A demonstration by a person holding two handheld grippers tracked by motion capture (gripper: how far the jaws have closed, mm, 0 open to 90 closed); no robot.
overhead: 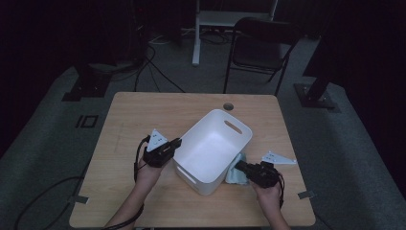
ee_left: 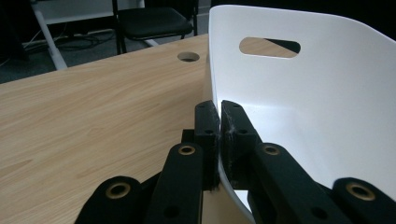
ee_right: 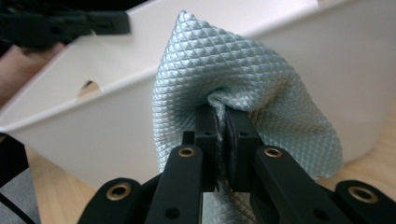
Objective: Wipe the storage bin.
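White plastic bin (overhead: 210,148) on wooden table (overhead: 143,120), set diagonally, long axis running from near edge toward far right corner; interior bare. Left gripper (overhead: 176,143) clamped on bin's left rim, one jaw inside, one outside. Right gripper (overhead: 238,166) pinched tight on pale blue quilted cloth (overhead: 235,172), bunched and lifted just beside bin's right outer wall.

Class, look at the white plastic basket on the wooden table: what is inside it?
The white plastic basket looks empty: its bare white floor and walls show in the high view. The near inner wall is hidden by its rim. The pale blue quilted cloth is outside, against its right wall.
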